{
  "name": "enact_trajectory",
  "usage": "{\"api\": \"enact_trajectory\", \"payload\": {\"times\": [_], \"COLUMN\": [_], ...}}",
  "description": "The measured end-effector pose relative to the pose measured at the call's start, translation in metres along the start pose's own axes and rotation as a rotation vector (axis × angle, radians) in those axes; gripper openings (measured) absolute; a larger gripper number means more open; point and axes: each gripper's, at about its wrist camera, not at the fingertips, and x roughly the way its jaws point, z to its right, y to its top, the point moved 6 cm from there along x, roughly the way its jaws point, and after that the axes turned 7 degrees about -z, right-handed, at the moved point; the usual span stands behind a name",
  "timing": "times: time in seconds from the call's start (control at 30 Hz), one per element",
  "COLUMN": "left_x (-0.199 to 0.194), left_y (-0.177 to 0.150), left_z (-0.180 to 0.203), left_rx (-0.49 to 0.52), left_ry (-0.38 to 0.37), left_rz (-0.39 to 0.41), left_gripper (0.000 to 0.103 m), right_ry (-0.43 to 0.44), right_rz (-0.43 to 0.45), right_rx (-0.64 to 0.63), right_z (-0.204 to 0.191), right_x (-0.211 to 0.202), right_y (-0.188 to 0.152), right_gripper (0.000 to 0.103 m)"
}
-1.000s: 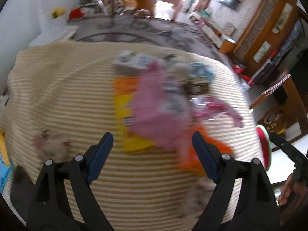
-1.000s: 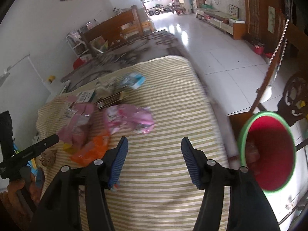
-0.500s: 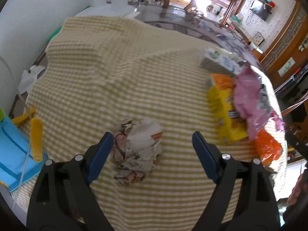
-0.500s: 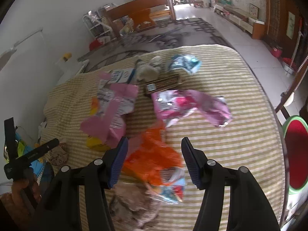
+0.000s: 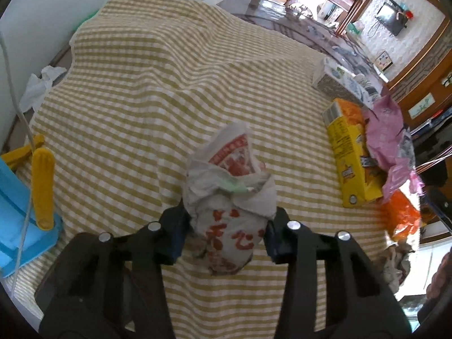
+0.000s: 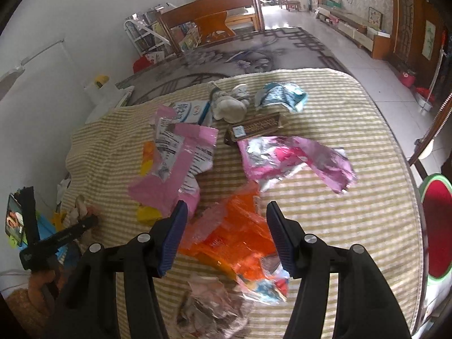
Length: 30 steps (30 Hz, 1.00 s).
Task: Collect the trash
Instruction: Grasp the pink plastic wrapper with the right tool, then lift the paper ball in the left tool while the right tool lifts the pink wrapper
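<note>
In the left wrist view, a crumpled white paper bag with red print [image 5: 226,169] sticks up between the blue pads of my left gripper [image 5: 226,226], which is shut on it just above the striped cloth [image 5: 141,84]. In the right wrist view, my right gripper [image 6: 226,220] hangs open over an orange wrapper [image 6: 240,234], and its pads do not touch it. Beyond it lie a pink wrapper [image 6: 175,180] and a pink foil wrapper [image 6: 296,158]. The left gripper [image 6: 84,223] also shows at the far left edge of the table.
A red bin with a green rim [image 6: 438,226] stands off the table's right edge. A yellow box [image 5: 350,152], a tissue box [image 5: 339,82], a brown box [image 6: 254,130] and a blue wrapper [image 6: 282,96] lie further back. More crumpled paper [image 6: 209,305] lies near me. A blue plastic stand [image 5: 17,212] sits left.
My left gripper swung left to the crumpled paper bag and closed on it. My right gripper swung from beside the red bin to over the orange wrapper, jaws unchanged.
</note>
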Motion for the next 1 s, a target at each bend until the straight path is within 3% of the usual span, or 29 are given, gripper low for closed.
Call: {"api": "enact_trajectory", "payload": {"times": [0.13,0.3,0.57,0.63,0.67,0.7,0.87,1.0], "left_x": [-0.01,-0.025,-0.022,-0.018,-0.017,-0.017,-0.019,-0.019], "left_y": [-0.002,-0.003,-0.018,-0.023,-0.024,-0.026,-0.036,-0.037], "left_z": [0.016,0.031,0.032,0.029,0.028,0.027,0.027,0.027], "left_rx": [0.044,0.088,0.1,0.09,0.087,0.087,0.082,0.085], "left_ry": [-0.031,-0.057,-0.056,-0.056,-0.057,-0.056,-0.065,-0.067], "left_rz": [0.03,0.059,0.023,0.005,0.0,-0.003,-0.025,-0.026], "left_gripper": [0.039,0.039,0.04,0.041,0.041,0.041,0.046,0.05], "right_ry": [0.052,0.139,0.12,0.12,0.111,0.101,0.126,0.16], "right_rz": [-0.006,-0.081,-0.132,-0.138,-0.137,-0.139,-0.108,-0.049], "right_rx": [-0.035,0.001,0.071,0.082,0.079,0.07,0.047,0.026], "right_z": [-0.023,-0.043,-0.047,-0.045,-0.045,-0.045,-0.049,-0.054], "right_x": [0.01,0.037,0.07,0.072,0.073,0.073,0.06,0.032], "right_y": [0.024,0.043,0.049,0.049,0.049,0.048,0.042,0.037], "right_gripper": [0.057,0.071,0.08,0.075,0.062,0.043,0.03,0.03]}}
